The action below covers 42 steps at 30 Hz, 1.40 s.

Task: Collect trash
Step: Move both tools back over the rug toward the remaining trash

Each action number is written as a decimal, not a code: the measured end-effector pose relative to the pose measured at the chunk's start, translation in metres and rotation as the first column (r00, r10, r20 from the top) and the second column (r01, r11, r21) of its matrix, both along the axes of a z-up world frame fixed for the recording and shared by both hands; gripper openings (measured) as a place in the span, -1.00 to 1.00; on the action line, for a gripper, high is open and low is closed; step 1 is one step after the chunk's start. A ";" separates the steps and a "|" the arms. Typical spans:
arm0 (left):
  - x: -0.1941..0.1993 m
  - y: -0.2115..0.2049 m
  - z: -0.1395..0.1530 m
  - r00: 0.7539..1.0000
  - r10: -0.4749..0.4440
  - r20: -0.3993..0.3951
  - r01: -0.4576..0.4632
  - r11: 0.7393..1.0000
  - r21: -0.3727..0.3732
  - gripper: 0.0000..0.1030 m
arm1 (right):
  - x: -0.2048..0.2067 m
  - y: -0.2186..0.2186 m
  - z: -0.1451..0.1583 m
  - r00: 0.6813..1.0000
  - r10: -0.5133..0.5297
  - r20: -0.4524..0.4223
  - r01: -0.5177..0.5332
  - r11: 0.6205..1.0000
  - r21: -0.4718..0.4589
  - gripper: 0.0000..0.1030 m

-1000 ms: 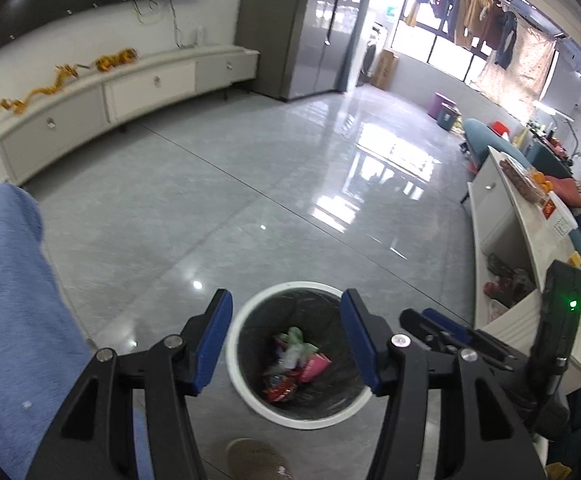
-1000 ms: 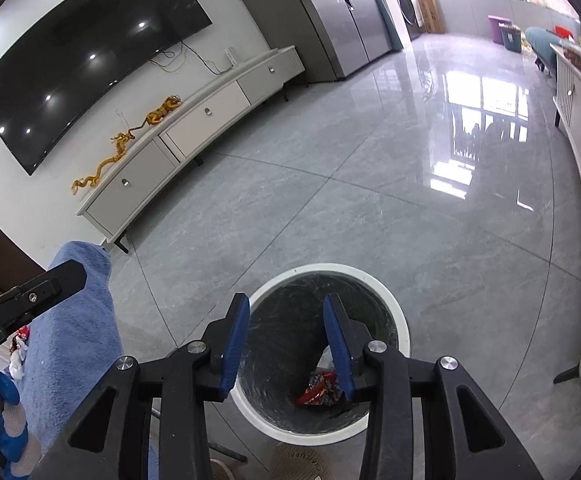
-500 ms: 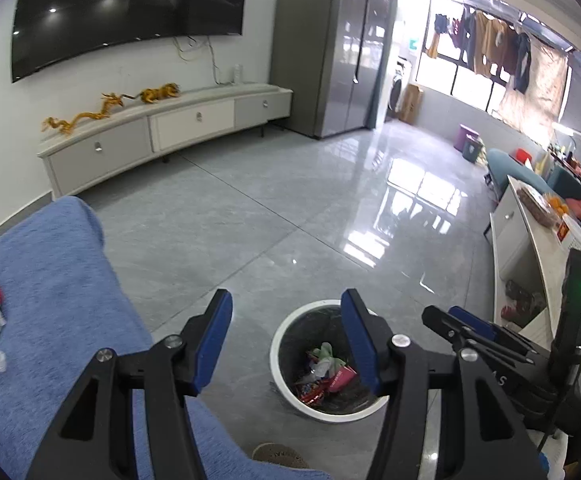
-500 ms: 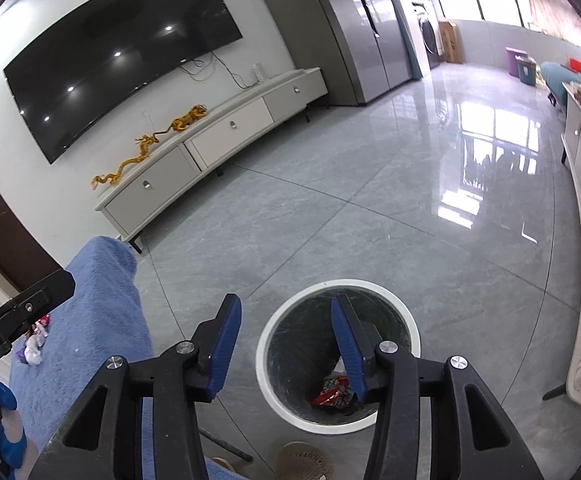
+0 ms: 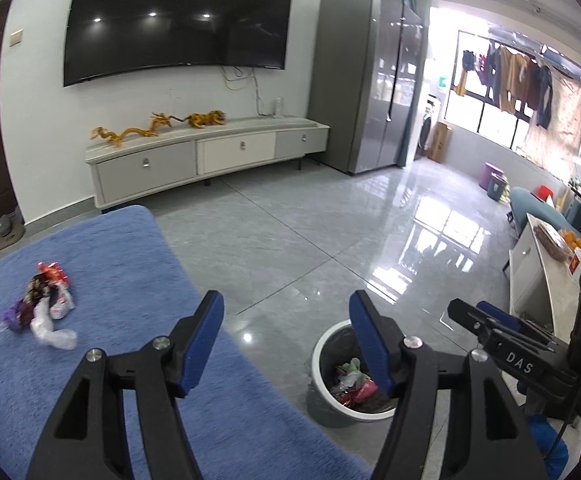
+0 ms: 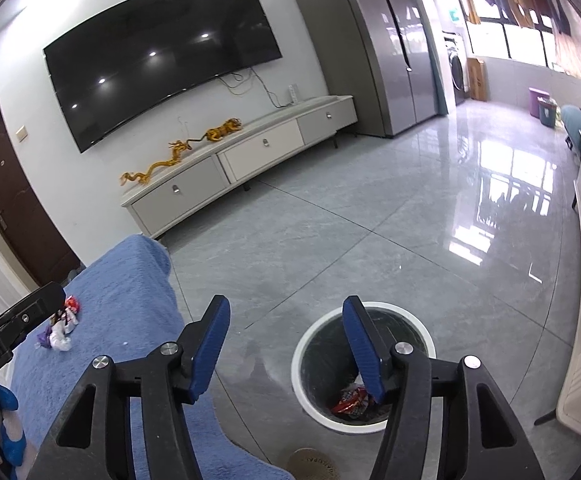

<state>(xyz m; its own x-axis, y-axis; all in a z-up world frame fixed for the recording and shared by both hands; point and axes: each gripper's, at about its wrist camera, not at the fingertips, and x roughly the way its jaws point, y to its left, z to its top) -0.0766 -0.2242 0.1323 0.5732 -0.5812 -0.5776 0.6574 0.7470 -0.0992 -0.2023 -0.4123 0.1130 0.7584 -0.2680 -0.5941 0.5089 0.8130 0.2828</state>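
A small heap of crumpled wrappers [image 5: 42,312], red, purple and clear, lies on the blue fuzzy cloth [image 5: 130,264], to the left of my left gripper [image 5: 286,312]; it also shows in the right wrist view [image 6: 60,330]. My left gripper is open and empty above the cloth's right edge. A grey bin with a white rim [image 5: 330,384] stands on the floor, holding wrappers [image 5: 352,384]. My right gripper [image 6: 284,320] is open and empty above the floor, between the cloth and the bin [image 6: 318,340]. The right gripper also shows in the left wrist view [image 5: 506,336].
A grey tiled floor [image 5: 310,232] stretches ahead to a white TV cabinet [image 5: 206,156] under a wall TV. A tall grey fridge [image 5: 366,92] stands at the back. White shelving [image 5: 538,280] runs along the right. A slipper [image 6: 314,464] lies beside the bin.
Both grippers have lifted and tilted up and swung left, off the bin. The blue cloth and the wrapper heap have come into view. Both grippers stay open.
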 end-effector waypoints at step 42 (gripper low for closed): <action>-0.028 0.101 0.025 0.978 0.178 0.110 -0.166 0.980 -0.113 0.24 | -0.013 0.070 0.036 0.992 0.052 0.115 -0.037 0.991 -0.127 1.00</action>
